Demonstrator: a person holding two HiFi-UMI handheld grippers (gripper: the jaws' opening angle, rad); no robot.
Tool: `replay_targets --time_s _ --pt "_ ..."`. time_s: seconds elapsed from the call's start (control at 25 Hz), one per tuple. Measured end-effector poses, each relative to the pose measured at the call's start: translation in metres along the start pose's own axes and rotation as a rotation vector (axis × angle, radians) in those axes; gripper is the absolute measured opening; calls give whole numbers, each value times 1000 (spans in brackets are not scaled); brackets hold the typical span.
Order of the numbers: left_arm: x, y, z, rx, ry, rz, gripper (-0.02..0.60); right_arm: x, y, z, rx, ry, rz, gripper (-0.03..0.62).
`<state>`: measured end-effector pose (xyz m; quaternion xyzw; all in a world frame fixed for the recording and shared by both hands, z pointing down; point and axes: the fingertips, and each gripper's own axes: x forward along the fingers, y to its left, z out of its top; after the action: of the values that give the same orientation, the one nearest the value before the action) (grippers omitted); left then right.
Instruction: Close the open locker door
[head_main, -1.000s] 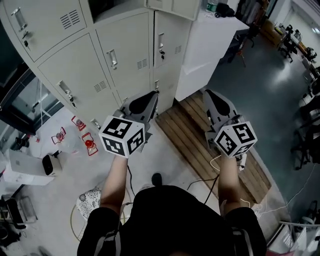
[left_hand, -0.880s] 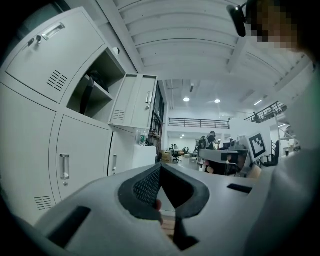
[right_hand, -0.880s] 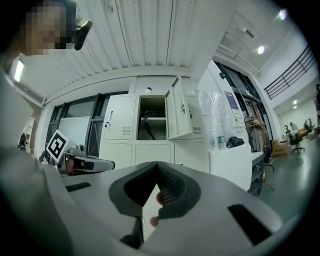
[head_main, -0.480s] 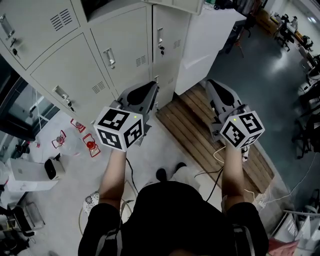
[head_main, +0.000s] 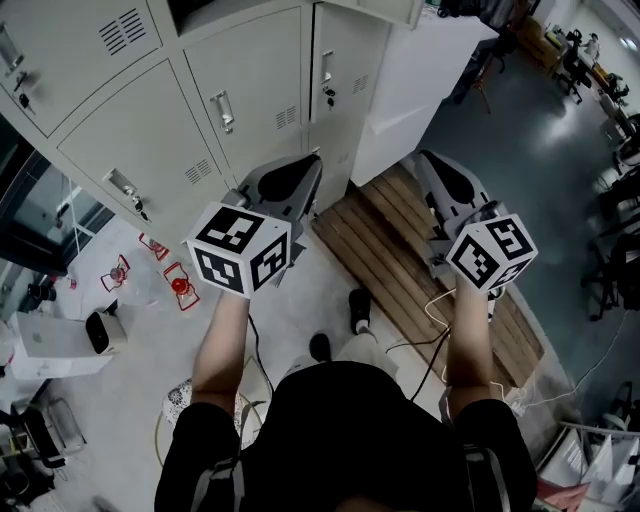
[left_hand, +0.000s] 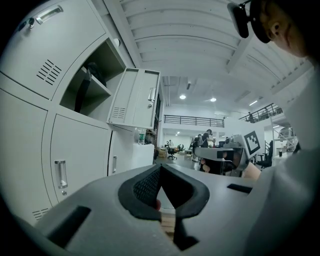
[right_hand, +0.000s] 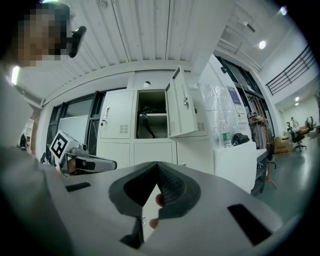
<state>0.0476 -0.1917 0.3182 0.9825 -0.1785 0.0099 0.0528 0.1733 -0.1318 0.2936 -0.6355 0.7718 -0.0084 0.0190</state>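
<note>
The grey locker bank (head_main: 200, 110) stands ahead of me on the left. Its upper door (right_hand: 181, 102) hangs open to the right of a compartment (right_hand: 151, 120) with a dark strap inside. In the left gripper view that door (left_hand: 135, 97) swings out above me, beside the open compartment (left_hand: 92, 82). My left gripper (head_main: 310, 165) is held level before the lower lockers, shut and with nothing in it (left_hand: 161, 172). My right gripper (head_main: 425, 160) is beside it over the pallet, also shut with nothing between the pads (right_hand: 157, 167). Neither touches the door.
A wooden pallet (head_main: 420, 270) lies on the floor under the right gripper. A white cabinet (head_main: 420, 90) stands right of the lockers, with a bottle (right_hand: 226, 137) on top. Red-framed items (head_main: 178, 285) and a white device (head_main: 50, 340) lie at the left. Cables (head_main: 430, 340) trail by my feet.
Both grippers have moved a little forward toward the lockers, still side by side and shut. A foot has stepped forward beside the pallet.
</note>
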Motion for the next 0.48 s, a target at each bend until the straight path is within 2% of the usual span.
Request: replay_targets --time_s 0.24,0.48 --pt "10 8 21 1 -10 -8 17 18 -10 26 -52 -17 17 5" --pt "32 9 45 -2 12 -55 17 29 -27 61 -96 -50 54 5"
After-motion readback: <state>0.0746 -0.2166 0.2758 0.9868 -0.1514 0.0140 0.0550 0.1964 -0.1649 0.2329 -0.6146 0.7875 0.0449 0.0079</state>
